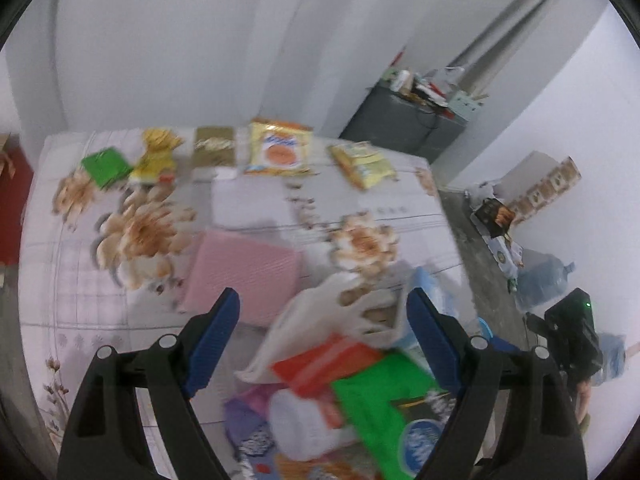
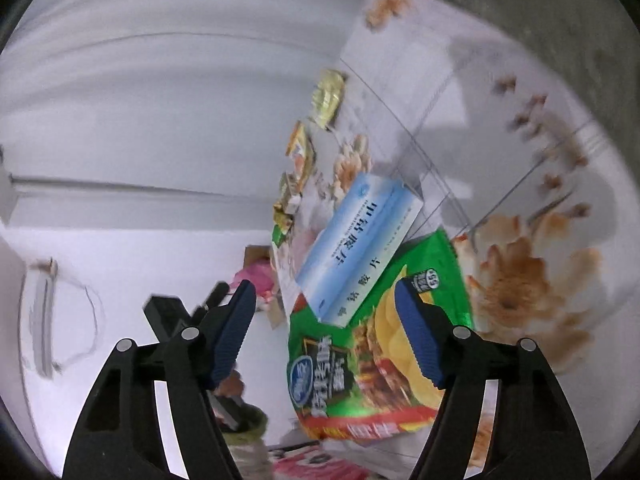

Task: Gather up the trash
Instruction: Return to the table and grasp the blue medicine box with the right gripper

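Observation:
A bed with a floral sheet (image 1: pixel 80 280) carries the trash. Along its far edge lie a green packet (image 1: pixel 106 166), a yellow one (image 1: pixel 156 156), a brown one (image 1: pixel 214 146), an orange-yellow one (image 1: pixel 280 148) and another yellow one (image 1: pixel 360 162). Close by, a white plastic bag (image 1: pixel 320 312) sits among a red packet (image 1: pixel 324 364) and a green chip bag (image 1: pixel 376 392). My left gripper (image 1: pixel 323 294) hovers open over this pile, holding nothing. In the tilted right wrist view, a blue-white box (image 2: pixel 360 244) rests on the chip bag (image 2: pixel 360 360). My right gripper (image 2: pixel 325 284) is open just short of them.
A pink mat (image 1: pixel 248 268) lies mid-bed. Past the bed's right edge are a grey cabinet (image 1: pixel 404 120) piled with clutter, boxes on the floor (image 1: pixel 496 216) and water jugs (image 1: pixel 544 276). A black device with a green light (image 1: pixel 572 332) is at the right.

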Available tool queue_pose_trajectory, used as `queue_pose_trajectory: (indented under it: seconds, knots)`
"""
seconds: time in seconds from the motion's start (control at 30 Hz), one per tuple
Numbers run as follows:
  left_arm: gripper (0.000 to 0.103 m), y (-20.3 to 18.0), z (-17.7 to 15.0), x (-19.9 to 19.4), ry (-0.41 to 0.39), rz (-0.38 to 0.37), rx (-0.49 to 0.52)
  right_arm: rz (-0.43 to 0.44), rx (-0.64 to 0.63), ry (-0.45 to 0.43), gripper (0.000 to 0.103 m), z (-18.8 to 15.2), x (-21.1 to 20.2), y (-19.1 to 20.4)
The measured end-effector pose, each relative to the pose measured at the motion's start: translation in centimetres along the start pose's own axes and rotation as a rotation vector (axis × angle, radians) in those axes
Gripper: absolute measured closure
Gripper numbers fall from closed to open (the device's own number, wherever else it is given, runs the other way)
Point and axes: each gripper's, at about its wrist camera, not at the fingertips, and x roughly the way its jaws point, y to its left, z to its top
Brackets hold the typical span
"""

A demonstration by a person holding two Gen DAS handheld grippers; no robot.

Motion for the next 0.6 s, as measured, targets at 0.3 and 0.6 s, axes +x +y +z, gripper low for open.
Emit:
queue_pose_trajectory:
  seconds: [0.3,0.6]
  knots:
    - [0.02,2.8,-1.0,1.6,0.024,-0.079,-0.026,0.005,0.148,0.039,0.04,1.4,2.4,-2.9]
    - [0.02,5.2,-0.5,3.6,0.028,-0.071,-0.114,-0.018,0.189,0.064,0.04,1.9,5.1,-2.3]
